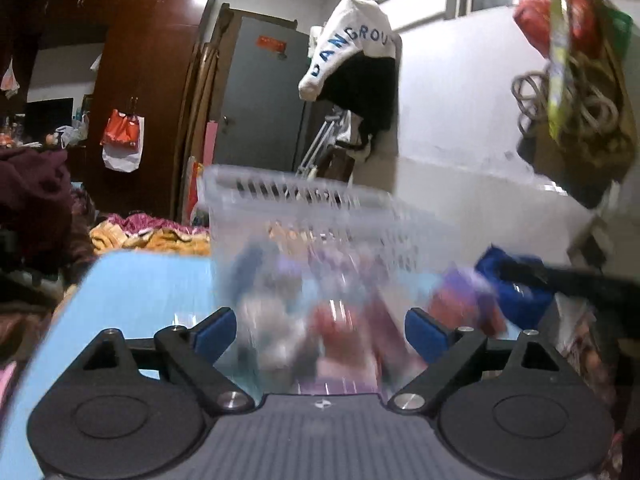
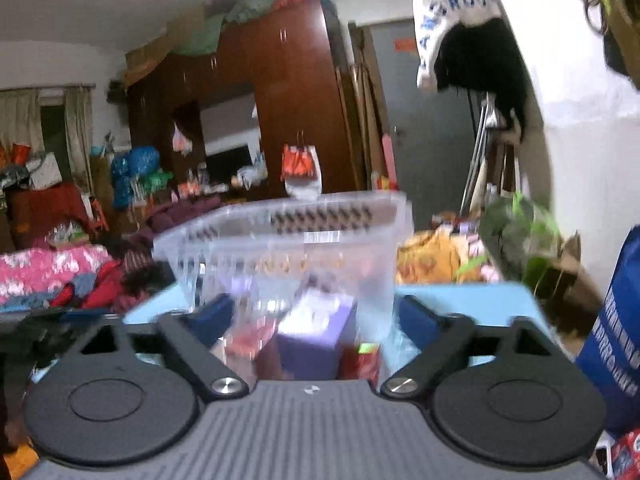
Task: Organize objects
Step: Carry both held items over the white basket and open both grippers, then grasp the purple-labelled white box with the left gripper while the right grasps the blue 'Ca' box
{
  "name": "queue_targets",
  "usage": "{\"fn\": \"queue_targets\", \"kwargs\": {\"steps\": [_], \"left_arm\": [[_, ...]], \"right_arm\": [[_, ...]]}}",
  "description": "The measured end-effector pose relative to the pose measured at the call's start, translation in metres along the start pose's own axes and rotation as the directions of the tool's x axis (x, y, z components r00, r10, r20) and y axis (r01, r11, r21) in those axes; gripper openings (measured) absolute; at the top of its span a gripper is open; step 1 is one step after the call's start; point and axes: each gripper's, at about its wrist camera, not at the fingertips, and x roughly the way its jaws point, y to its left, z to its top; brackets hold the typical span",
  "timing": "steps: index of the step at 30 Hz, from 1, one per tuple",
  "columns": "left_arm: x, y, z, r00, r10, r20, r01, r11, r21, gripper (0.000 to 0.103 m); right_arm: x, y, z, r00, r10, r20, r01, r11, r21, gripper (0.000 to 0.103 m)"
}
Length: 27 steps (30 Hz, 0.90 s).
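A clear plastic basket (image 1: 304, 216) with slotted walls stands on a light blue table (image 1: 136, 296). It holds several small blurred items in red, purple and white. My left gripper (image 1: 320, 332) is open, its blue pads on either side of the basket's near wall, not touching. In the right wrist view the same basket (image 2: 288, 240) stands on the blue table (image 2: 464, 300), with a purple box (image 2: 316, 340) and a red pack (image 2: 360, 360) seen through its near wall. My right gripper (image 2: 316, 320) is open and empty just in front of the basket.
A blue bag (image 1: 516, 288) lies right of the basket, with a dark strap (image 1: 580, 280) across it. A blue sack (image 2: 616, 340) stands at the right. Piled clothes (image 2: 52, 276) lie left of the table. A wardrobe (image 1: 148, 80), a door and a hanging white garment (image 1: 352, 44) stand behind.
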Motion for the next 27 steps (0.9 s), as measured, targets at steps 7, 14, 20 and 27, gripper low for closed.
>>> {"fn": "queue_targets", "kwargs": {"steps": [7, 14, 20, 27], "left_arm": [[0.012, -0.006, -0.022, 0.998, 0.058, -0.030, -0.056, 0.998, 0.042, 0.093], [0.014, -0.019, -0.042, 0.996, 0.076, -0.035, -0.072, 0.992, 0.103, 0.094], [0.023, -0.031, -0.050, 0.990, 0.130, -0.048, -0.119, 0.976, 0.185, 0.088], [0.006, -0.028, -0.056, 0.994, 0.102, 0.046, -0.109, 0.980, 0.164, 0.069]], "right_arm": [[0.016, 0.007, -0.001, 0.999, -0.024, -0.028, 0.024, 1.000, 0.000, 0.047], [-0.016, 0.004, -0.018, 1.000, -0.011, 0.026, 0.011, 1.000, 0.014, 0.047], [-0.039, 0.001, -0.024, 0.995, 0.026, 0.099, -0.031, 0.998, 0.049, 0.047], [-0.068, -0.013, -0.049, 0.982, 0.049, 0.182, -0.074, 0.988, 0.134, 0.046]]}}
